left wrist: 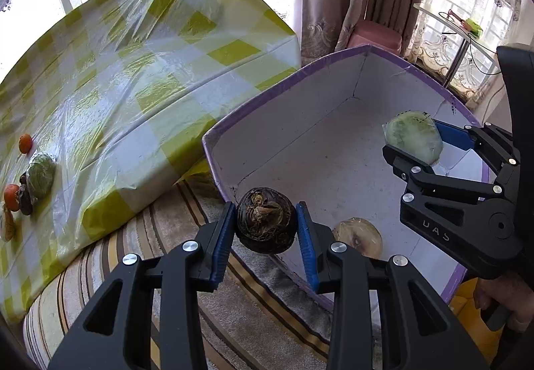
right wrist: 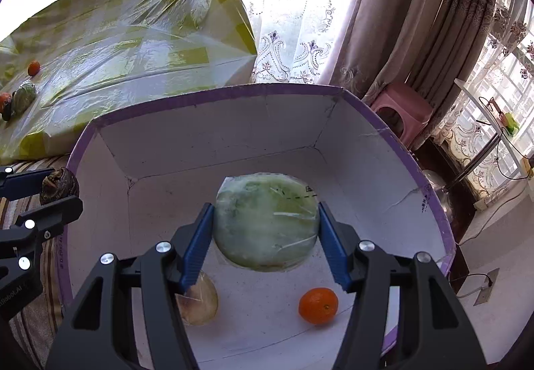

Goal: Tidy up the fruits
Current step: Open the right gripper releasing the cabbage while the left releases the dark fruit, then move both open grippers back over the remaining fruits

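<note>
The dark brown round fruit (left wrist: 266,221) is pinched between the blue pads of the left gripper (left wrist: 266,230), whose jaws press on its two sides. It hangs right at the near-left corner of the white box (left wrist: 337,93), over the purple-edged rim where the box meets the striped cushion (left wrist: 233,286) below. In the right wrist view the same fruit (right wrist: 59,186) shows just outside the box's left wall (right wrist: 110,176), held by the left gripper (right wrist: 50,190).

The pale green wrapped fruit (right wrist: 265,220) sits between the blue pads of the right gripper (right wrist: 265,230), whose jaws clamp it from left and right. It is held above the box floor, about midway between the side walls. From the left wrist view this green fruit (left wrist: 414,136) appears near the box's right wall, gripped by the right gripper (left wrist: 430,149).

On the box floor lie an orange (right wrist: 318,305) toward the near-right side and a pale tan fruit in clear wrap (right wrist: 198,301) toward the near-left side, well apart from each other.

Beyond the box stands a table with a yellow-and-white checked cloth (left wrist: 150,76) under clear plastic. Near its left edge lie more fruits: a small orange one (left wrist: 25,143), a wrapped green one (left wrist: 40,174), another orange one (left wrist: 11,197) and a dark one (left wrist: 26,200), clustered together.
</note>
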Tool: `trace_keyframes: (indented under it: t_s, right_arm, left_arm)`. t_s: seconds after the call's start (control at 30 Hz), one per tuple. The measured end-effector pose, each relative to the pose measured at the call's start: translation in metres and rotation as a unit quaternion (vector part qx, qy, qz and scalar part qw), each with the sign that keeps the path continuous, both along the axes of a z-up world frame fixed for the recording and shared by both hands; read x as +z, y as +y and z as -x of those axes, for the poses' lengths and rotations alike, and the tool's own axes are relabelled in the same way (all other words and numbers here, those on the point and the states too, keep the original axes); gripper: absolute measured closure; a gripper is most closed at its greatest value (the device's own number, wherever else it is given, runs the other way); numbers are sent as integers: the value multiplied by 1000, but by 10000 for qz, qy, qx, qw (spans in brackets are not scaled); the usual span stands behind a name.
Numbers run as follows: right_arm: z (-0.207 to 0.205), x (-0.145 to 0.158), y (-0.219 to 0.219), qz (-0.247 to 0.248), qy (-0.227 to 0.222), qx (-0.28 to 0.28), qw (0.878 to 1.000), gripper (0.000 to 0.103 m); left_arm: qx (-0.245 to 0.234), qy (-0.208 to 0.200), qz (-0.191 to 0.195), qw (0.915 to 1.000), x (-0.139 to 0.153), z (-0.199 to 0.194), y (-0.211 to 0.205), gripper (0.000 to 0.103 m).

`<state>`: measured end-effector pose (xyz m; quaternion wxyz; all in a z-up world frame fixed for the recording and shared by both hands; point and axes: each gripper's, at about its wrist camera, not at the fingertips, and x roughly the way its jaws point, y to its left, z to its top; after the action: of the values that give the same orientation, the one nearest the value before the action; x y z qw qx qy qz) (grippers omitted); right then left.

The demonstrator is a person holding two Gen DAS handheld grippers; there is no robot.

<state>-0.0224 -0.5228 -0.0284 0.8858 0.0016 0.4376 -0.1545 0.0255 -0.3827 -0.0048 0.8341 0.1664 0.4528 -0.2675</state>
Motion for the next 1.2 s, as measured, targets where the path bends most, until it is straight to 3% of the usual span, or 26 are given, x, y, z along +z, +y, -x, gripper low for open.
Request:
trace_keyframes:
  t_s: [0.37,0.6,0.83,0.97,1.03,1.2]
  right_arm:
    - [-3,-16,-4,207,268,-151,9993,39]
    - [-3,-14,0,288,241,-157,9992,30]
    - [-1,2,3,557,67,-236,9981,22]
    - [-1,13,11,684,-27,-174,9975,21]
    - [-3,18,16,757,-53,-133,9970,20]
    - [-8,29,31,912,-111,-5,9958,20]
  left_arm:
    - [-405,319,-185,9985,-25,4,-28,69]
    - [-450,354,-141,9983,-26,6,-28,56]
    - [-444,232,-16,9987,-15,10,-20,44]
    - [-385,190,126,9990,-4,10,-9,44]
    - [-262,83,123,9995,2,9,0,36]
    - [59,-11,369,9993,20,-1,30,35]
